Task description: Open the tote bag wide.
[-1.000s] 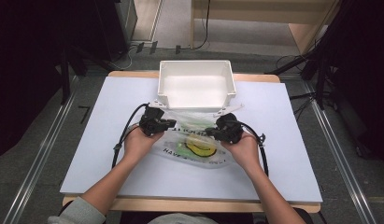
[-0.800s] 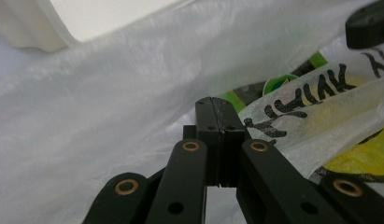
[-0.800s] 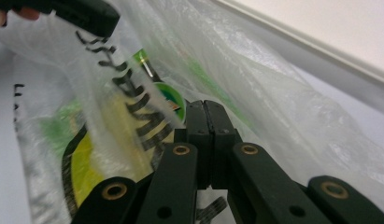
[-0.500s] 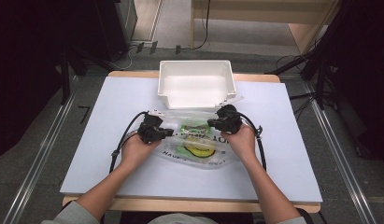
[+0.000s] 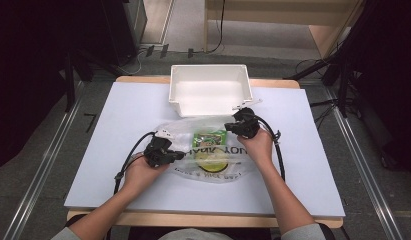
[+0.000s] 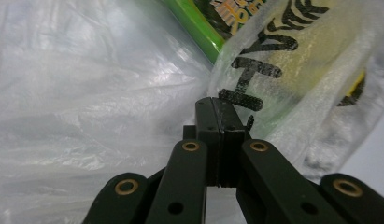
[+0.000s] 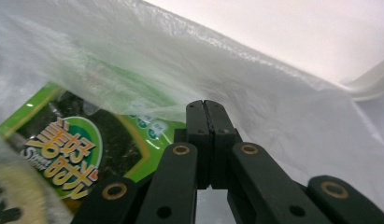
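At the left of the high view, the left gripper point(image 5: 165, 151) is seen at the near left edge of a translucent plastic bag point(image 5: 185, 131) that lies on the white surface point(image 5: 108, 150). In the left gripper view its jaws are pressed together with a fold of the bag's film point(image 6: 110, 93) seemingly pinched between them, though how much film is caught cannot be judged. Through the plastic, in the middle of the bag, a green snack packet point(image 5: 209, 139) is made out, lying flat, with a yellow round print on the bag just below it and black lettering across the bag's face. Further right, the right gripper point(image 5: 235, 125) is held at the bag's far right corner; in the right gripper view its jaws are likewise together, clamped on the film at the bag's edge, with the green packet point(image 7: 87, 140) visible just beyond under the plastic. Behind the bag, at the far side of the surface, a white bin point(image 5: 209, 90) stands empty, its near rim just beside the bag. The work is judged to be at an early to middle stage: the bag is gripped at two sides and stretched between the grippers, but the packet is still inside. What remains, by this reading, is opening or lifting the bag and getting the contents into the bin.
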The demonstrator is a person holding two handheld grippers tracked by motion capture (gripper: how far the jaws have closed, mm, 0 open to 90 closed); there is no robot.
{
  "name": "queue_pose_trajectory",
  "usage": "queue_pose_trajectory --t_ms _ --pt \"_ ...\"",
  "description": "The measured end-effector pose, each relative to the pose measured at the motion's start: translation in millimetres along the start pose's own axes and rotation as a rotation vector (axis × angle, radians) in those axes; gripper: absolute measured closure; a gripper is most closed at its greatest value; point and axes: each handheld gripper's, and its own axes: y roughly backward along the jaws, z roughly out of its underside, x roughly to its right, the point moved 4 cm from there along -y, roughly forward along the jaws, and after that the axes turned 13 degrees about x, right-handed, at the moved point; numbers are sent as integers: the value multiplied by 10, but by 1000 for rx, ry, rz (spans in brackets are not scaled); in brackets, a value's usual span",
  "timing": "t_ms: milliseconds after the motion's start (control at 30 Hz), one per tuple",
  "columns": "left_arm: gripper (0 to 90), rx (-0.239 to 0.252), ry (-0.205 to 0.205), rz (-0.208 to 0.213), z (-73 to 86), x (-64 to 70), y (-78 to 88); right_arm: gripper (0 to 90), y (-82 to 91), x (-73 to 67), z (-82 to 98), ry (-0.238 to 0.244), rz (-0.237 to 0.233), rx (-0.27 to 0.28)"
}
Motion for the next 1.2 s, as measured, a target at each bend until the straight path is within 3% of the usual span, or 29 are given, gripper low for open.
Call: queue_pose_trajectory --t_ms 300,867,1033,1200 --pt "900 -31 -4 29 176 107 102 900 -77 123 57 -24 31 -14" --pt "900 -59 -26 61 319 227 226 900 -164 201 103 -29 59 -39" --pt "900 -64 -14 70 376 241 295 900 -167 226 101 -26 67 -32" --pt "900 -74 -10 76 433 239 371 900 -118 341 109 -41 102 -30"
